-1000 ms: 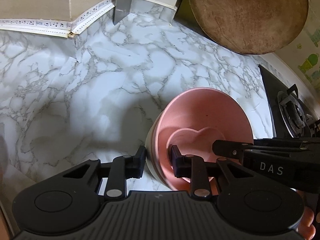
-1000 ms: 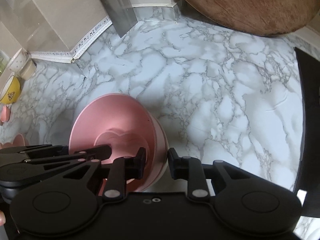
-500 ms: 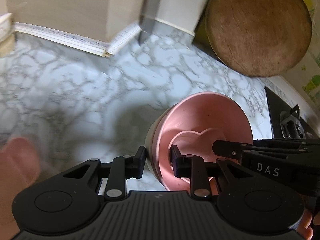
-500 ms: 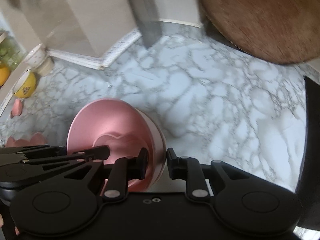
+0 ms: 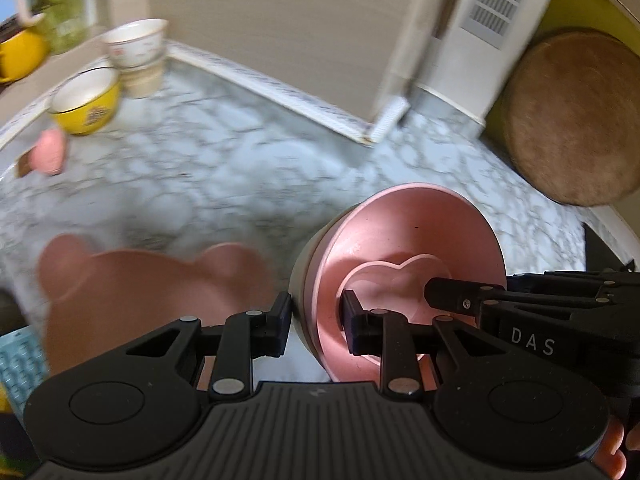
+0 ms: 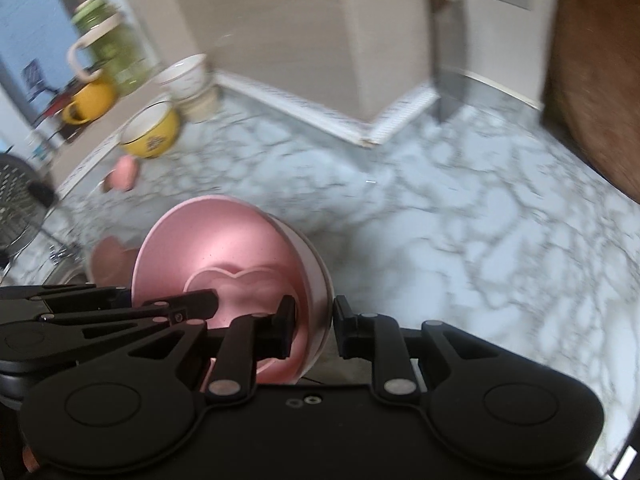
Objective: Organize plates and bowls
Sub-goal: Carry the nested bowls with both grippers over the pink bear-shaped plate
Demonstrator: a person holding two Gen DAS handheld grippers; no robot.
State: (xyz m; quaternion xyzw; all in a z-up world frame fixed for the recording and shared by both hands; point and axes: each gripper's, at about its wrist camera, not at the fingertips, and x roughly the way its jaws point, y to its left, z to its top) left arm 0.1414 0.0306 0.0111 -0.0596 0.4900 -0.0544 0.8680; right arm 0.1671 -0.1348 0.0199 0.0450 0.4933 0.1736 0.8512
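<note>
**Two grippers on a pink bowl stack above a marble counter**

Left gripper (image 5: pixel 316 322): black, two-fingered, clenched on the near rim of the pink round bowl stack (image 5: pixel 404 248), one finger outside the wall, one inside.

Right gripper (image 6: pixel 314 330): black, two-fingered, likewise clamped on the rim of the same stack (image 6: pixel 224 248) from the opposite side, one finger inside, one outside.

Pink round bowl stack: tilted, mouth turned toward both cameras, held off the counter between the two grippers; a cream outer bowl shows behind the pink rim. A small pink heart-shaped dish (image 5: pixel 394 284) sits in its bottom.

Pink bear-eared plate (image 5: pixel 152 280): blurred, lying just left of the stack, low in the left wrist view; a corner of it (image 6: pixel 108 260) shows behind the stack in the right wrist view.

White-and-grey marble countertop (image 5: pixel 224 168): extends beyond the stack to the beige wall (image 5: pixel 272 20).

Yellow ceramic bowl with white interior (image 5: pixel 86 106): far left of the stack, by the wall. White patterned cups, stacked (image 5: pixel 138 54), just behind it. A small pink object (image 5: pixel 50 150) lies in front of it.

Yellow mug (image 6: pixel 90 102) and green-filled glass jar with white handle (image 6: pixel 110 44): on the ledge beyond the yellow bowl.

Round brown wooden board (image 5: pixel 568 120): leaning upright, far right of the stack.

White wall vent (image 5: pixel 500 0): above the counter corner.
</note>
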